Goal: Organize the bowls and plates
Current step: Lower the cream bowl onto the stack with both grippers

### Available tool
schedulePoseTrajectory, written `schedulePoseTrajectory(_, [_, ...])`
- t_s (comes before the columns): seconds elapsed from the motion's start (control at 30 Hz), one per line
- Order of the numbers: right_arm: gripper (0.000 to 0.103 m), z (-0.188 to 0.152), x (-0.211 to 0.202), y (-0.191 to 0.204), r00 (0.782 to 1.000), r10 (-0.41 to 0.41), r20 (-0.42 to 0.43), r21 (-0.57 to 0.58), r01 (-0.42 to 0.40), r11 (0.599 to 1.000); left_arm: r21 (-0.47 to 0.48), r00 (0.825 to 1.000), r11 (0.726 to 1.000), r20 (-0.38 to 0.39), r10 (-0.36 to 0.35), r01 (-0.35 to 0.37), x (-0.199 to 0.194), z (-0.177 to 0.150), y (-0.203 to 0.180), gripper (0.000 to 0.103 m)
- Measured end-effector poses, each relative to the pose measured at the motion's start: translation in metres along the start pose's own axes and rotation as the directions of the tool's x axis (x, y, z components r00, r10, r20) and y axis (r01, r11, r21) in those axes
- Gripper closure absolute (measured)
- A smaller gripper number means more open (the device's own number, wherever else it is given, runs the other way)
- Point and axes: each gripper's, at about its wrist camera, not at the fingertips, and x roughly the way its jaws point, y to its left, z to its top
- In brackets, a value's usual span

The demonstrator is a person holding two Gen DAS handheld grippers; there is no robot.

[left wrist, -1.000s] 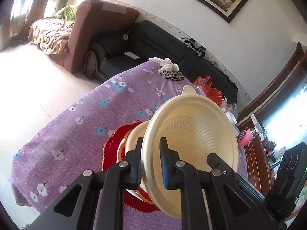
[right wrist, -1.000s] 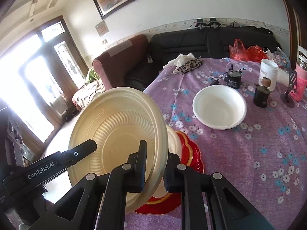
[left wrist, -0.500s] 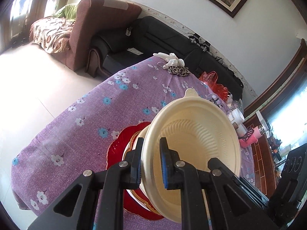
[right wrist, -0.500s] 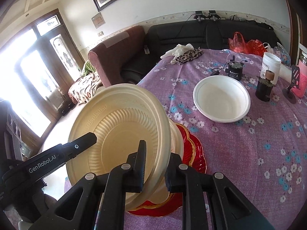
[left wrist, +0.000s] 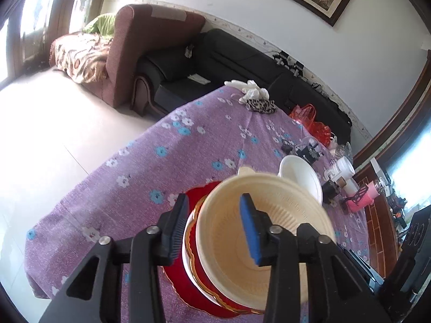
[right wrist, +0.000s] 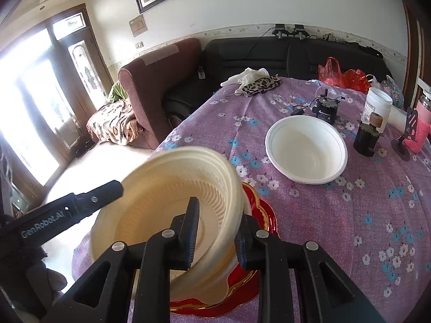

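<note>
A cream ribbed bowl (left wrist: 258,245) rests on a white gold-rimmed plate (left wrist: 190,263), which lies on a red plate (left wrist: 196,296), near the table's front left. My left gripper (left wrist: 215,228) is open, its fingers straddling the bowl's near rim without gripping. My right gripper (right wrist: 218,231) is open, its fingers either side of the bowl's (right wrist: 172,204) right rim. The red plate (right wrist: 258,210) shows under the bowl in the right wrist view. A white bowl (right wrist: 307,153) stands empty farther back; it also shows in the left wrist view (left wrist: 301,180).
The table carries a purple flowered cloth (right wrist: 350,215). Behind the white bowl stand a black device (right wrist: 327,107), a white jar (right wrist: 375,107), a dark bottle (right wrist: 367,137) and a pink cup (right wrist: 420,134). Cloths (right wrist: 258,80) lie at the far edge.
Both grippers were shut on the cream bowl, holding it tilted above the plates. The bowl has come down onto the plate stack and both grippers have opened.
</note>
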Motion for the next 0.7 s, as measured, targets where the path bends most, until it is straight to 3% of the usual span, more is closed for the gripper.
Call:
schedulePoseTrajectory(0.1, [0.07, 0.0, 0.001, 0.0, 1.0, 0.0, 0.001, 0.0, 0.0, 1.0, -0.003, 1.0, 1.0, 0.027, -0.003, 0.003, -0.007, 0.002, 0.001, 0.062])
schedulePoseTrajectory(0.17, [0.054, 0.001, 0.0, 0.001, 1.0, 0.0, 0.004, -0.001, 0.0, 1.0, -0.006, 0.999, 1.0, 0.034, -0.006, 0.006, -0.01, 0.003, 0.002, 0.062])
schedulePoseTrajectory(0.23, [0.048, 0.001, -0.001, 0.003, 1.0, -0.01, 0.016, -0.008, 0.01, 1.0, -0.008, 0.999, 1.0, 0.043, -0.007, 0.008, -0.013, 0.004, 0.003, 0.062])
schedulePoseTrajectory(0.5, [0.043, 0.002, -0.011, 0.02, 0.993, -0.088, 0.081, -0.108, 0.097, 0.989, -0.016, 0.997, 1.0, 0.076, -0.016, 0.018, -0.027, 0.005, 0.009, 0.059])
schedulePoseTrajectory(0.7, [0.034, -0.004, -0.02, 0.043, 0.954, -0.232, 0.19, -0.242, 0.275, 0.931, -0.013, 0.994, 1.0, 0.106, -0.011, 0.012, -0.037, 0.003, 0.01, 0.053])
